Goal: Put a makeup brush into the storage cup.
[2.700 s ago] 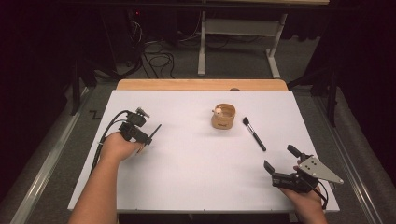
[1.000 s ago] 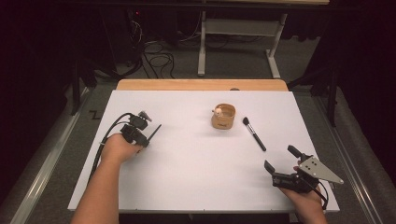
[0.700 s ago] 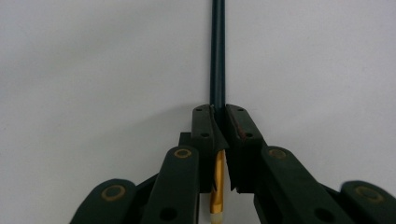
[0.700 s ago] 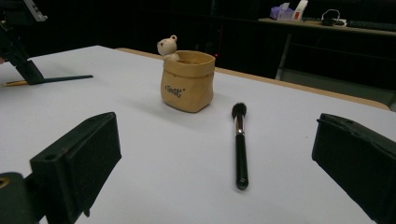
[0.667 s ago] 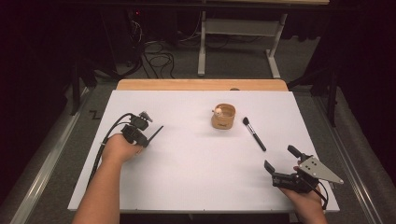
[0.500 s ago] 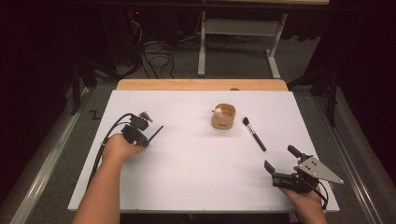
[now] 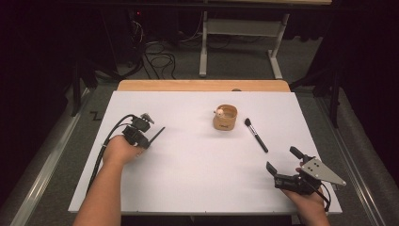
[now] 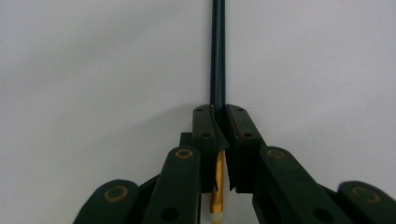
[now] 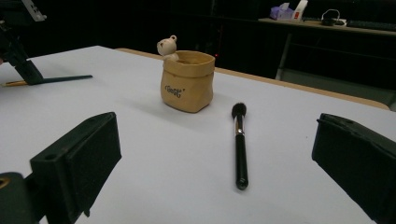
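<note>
Tongs on the left (image 8: 220,122) were squeezed tight on a thin dark pencil (image 8: 218,56), which had a gold end and lay flat on the white tabletop (image 7: 197,174). They had just been closing on it. The left hand (image 7: 120,149) rested low on the tabletop, arm reaching in from below. Tongs on the right (image 7: 282,160) stood wide with nothing in them, near the front edge. A little tan bag with a bear (image 9: 187,80) sat in the middle, a black makeup brush (image 9: 239,140) just beside it. The room behind was dark, with cables on the floor.
</note>
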A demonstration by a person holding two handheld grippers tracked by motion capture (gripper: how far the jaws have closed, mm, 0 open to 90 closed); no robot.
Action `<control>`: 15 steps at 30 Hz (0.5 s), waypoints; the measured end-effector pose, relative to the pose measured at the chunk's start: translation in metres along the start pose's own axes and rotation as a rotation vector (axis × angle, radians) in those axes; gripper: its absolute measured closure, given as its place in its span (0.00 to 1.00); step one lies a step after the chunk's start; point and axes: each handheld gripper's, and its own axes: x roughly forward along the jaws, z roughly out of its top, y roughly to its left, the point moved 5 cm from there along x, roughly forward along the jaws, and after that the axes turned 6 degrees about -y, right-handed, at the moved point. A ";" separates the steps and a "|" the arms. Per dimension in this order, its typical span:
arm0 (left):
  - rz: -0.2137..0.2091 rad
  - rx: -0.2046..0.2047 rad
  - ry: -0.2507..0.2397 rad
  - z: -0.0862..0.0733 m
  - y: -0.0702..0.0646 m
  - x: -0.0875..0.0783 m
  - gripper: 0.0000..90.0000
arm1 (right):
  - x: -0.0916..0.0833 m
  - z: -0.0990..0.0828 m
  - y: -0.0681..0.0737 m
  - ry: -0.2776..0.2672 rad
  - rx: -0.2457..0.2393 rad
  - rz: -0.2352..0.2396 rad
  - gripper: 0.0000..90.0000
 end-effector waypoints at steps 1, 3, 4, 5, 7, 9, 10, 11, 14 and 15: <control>-0.002 -0.002 -0.016 0.001 -0.001 -0.002 0.93 | 0.000 0.000 0.000 -0.001 0.002 0.001 0.02; -0.012 0.008 -0.027 0.001 -0.003 -0.007 0.93 | 0.000 0.001 0.000 -0.008 -0.001 0.000 0.02; -0.013 0.017 -0.027 0.000 -0.004 -0.011 0.93 | 0.000 0.001 -0.001 -0.008 -0.001 -0.001 0.02; -0.010 0.020 -0.030 0.000 -0.005 -0.013 0.93 | 0.000 0.001 0.000 -0.007 0.000 0.000 0.02; -0.019 0.029 -0.043 -0.002 -0.007 -0.021 0.93 | 0.000 0.001 0.000 -0.008 -0.008 0.001 0.02; -0.022 0.042 -0.049 -0.002 -0.009 -0.027 0.93 | 0.000 0.002 0.001 -0.012 -0.006 0.001 0.02; -0.031 0.046 -0.055 -0.003 -0.011 -0.031 0.93 | 0.000 0.002 0.001 -0.012 -0.009 0.003 0.02; -0.032 0.050 -0.061 -0.003 -0.013 -0.033 0.93 | 0.000 0.002 0.001 -0.011 -0.007 0.001 0.02; -0.034 0.084 -0.060 -0.003 -0.019 -0.040 0.93 | 0.000 0.003 0.001 -0.012 -0.013 0.002 0.02; -0.032 0.084 -0.070 -0.003 -0.022 -0.041 0.93 | 0.000 0.003 0.001 -0.012 -0.013 0.003 0.02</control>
